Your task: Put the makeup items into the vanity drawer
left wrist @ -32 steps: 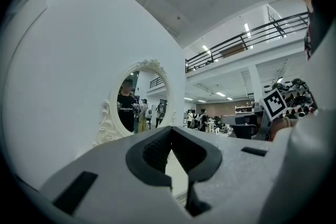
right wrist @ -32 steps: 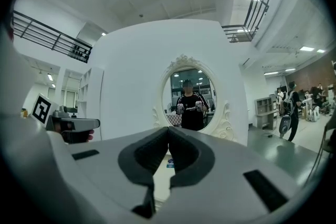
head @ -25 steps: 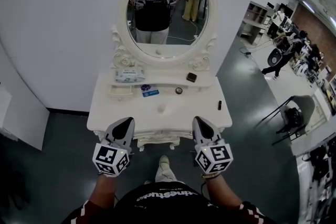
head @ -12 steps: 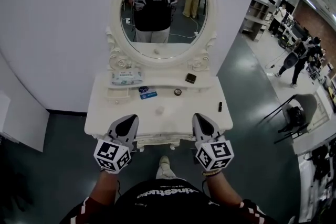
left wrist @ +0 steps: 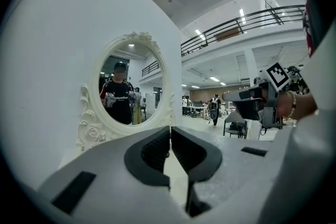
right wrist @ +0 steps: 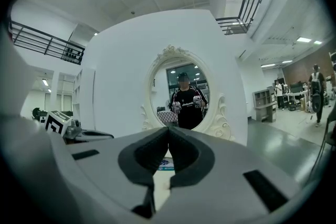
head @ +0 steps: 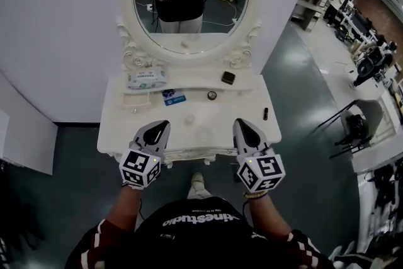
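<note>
Both tools have moved forward over the front edge of the white carved vanity table (head: 211, 130), lower centre. Left gripper (head: 160, 127) and right gripper (head: 243, 125) are clenched and empty. Black square compact (head: 228, 77), small round pot (head: 212, 95) and dark lipstick tube (head: 266, 113) still sit on top, mid-frame. The drawer likely opens next.

Worktop (head: 227, 120): smooth white painted finish, slight sheen. Mirror (head: 189, 9): reflective glass in a carved white frame (head: 134, 60). Floor (head: 296, 79): dark, glossy, reflecting light.

Right gripper (right wrist: 168, 132), fingers (right wrist: 145, 157) together, nothing between them, before the oval white-framed mirror (right wrist: 184, 93)
</note>
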`<state>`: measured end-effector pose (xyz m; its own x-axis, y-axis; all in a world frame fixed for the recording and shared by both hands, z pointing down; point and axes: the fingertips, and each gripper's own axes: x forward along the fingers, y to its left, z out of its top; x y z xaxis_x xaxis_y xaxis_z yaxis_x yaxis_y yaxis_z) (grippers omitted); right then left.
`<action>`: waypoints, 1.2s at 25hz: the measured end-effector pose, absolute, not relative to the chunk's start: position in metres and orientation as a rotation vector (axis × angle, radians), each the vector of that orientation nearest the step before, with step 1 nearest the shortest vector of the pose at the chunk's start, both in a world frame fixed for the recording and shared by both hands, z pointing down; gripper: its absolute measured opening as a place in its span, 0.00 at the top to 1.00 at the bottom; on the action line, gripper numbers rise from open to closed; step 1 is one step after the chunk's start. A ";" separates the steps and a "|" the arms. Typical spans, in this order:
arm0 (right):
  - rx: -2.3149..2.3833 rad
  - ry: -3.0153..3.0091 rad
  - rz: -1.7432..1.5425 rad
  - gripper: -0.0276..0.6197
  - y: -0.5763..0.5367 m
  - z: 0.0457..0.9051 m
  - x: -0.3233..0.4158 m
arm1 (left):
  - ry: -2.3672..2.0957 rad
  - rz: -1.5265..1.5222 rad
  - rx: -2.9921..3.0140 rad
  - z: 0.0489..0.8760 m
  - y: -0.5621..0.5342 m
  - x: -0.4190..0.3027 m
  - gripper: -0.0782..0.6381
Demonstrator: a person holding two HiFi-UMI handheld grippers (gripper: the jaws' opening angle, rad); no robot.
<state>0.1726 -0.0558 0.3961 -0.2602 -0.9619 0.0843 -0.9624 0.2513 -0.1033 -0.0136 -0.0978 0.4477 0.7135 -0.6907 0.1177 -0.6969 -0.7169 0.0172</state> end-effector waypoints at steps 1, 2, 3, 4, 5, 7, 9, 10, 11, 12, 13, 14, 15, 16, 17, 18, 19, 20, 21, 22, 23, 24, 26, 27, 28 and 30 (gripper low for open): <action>1.905 -2.481 0.214 0.97 -0.058 0.397 0.173 | -1.154 0.172 2.854 0.451 -0.101 -0.011 0.88; 1.901 -2.481 0.217 0.97 -0.060 0.398 0.173 | -1.153 0.183 2.861 0.453 -0.103 -0.008 0.88; 1.897 -2.481 0.219 0.97 -0.061 0.399 0.172 | -1.147 0.192 2.873 0.454 -0.105 -0.005 0.85; 1.893 -2.481 0.223 0.97 -0.063 0.400 0.172 | -1.132 0.205 2.887 0.456 -0.106 -0.002 0.76; 1.889 -2.480 0.228 0.97 -0.064 0.401 0.172 | -1.114 0.218 2.901 0.457 -0.106 0.002 0.69; 1.881 -2.479 0.235 0.97 -0.067 0.404 0.172 | -1.091 0.233 2.924 0.459 -0.108 0.009 0.62; 1.873 -2.482 0.235 0.97 -0.072 0.405 0.171 | -1.080 0.233 2.933 0.460 -0.111 0.014 0.61; 1.869 -2.484 0.233 0.97 -0.074 0.404 0.172 | -1.074 0.233 2.934 0.461 -0.113 0.017 0.61; 1.867 -2.485 0.231 0.97 -0.076 0.404 0.172 | -1.067 0.235 2.932 0.463 -0.115 0.020 0.61; 1.866 -2.485 0.229 0.97 -0.078 0.404 0.173 | -1.059 0.241 2.929 0.465 -0.118 0.023 0.61; 1.865 -2.483 0.228 0.97 -0.079 0.404 0.174 | -1.051 0.252 2.924 0.469 -0.120 0.025 0.61; 1.863 -2.480 0.229 0.97 -0.081 0.405 0.175 | -1.045 0.270 2.920 0.473 -0.122 0.028 0.61; 1.860 -2.476 0.230 0.97 -0.083 0.407 0.177 | -1.042 0.295 2.919 0.478 -0.124 0.031 0.61; 1.858 -2.473 0.233 0.97 -0.086 0.408 0.178 | -1.042 0.326 2.920 0.484 -0.126 0.034 0.61; 1.856 -2.471 0.236 0.97 -0.088 0.411 0.180 | -1.042 0.356 2.923 0.489 -0.128 0.036 0.61; 1.857 -2.469 0.240 0.97 -0.091 0.413 0.183 | -1.037 0.378 2.926 0.493 -0.130 0.039 0.61; 1.859 -2.466 0.243 0.97 -0.093 0.415 0.185 | -1.029 0.392 2.926 0.498 -0.131 0.043 0.61; 1.862 -2.463 0.248 0.97 -0.095 0.417 0.188 | -1.018 0.403 2.924 0.503 -0.133 0.046 0.61; 1.865 -2.461 0.253 0.97 -0.097 0.419 0.190 | -1.008 0.416 2.919 0.508 -0.135 0.049 0.61; 1.867 -2.460 0.259 0.97 -0.099 0.421 0.192 | -1.001 0.432 2.912 0.514 -0.137 0.051 0.61; 1.865 -2.460 0.263 0.97 -0.102 0.422 0.193 | -0.996 0.449 2.906 0.520 -0.139 0.053 0.61; 1.861 -2.461 0.267 0.97 -0.104 0.423 0.194 | -0.992 0.469 2.900 0.525 -0.142 0.055 0.61; 1.851 -2.462 0.275 0.97 -0.109 0.426 0.195 | -0.983 0.506 2.892 0.535 -0.147 0.059 0.61; 1.846 -2.461 0.278 0.97 -0.112 0.428 0.196 | -0.976 0.523 2.888 0.541 -0.149 0.062 0.61; 1.841 -2.460 0.282 0.97 -0.114 0.431 0.197 | -0.968 0.537 2.881 0.548 -0.152 0.064 0.61; 1.830 -2.459 0.296 0.97 -0.119 0.436 0.199 | -0.955 0.565 2.865 0.560 -0.157 0.069 0.61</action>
<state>0.1991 -0.1193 0.4365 -0.2928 -0.9420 0.1637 -0.9540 0.2763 -0.1167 0.0689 -0.1572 0.5604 0.7396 -0.5663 0.3637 -0.5916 -0.8047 -0.0498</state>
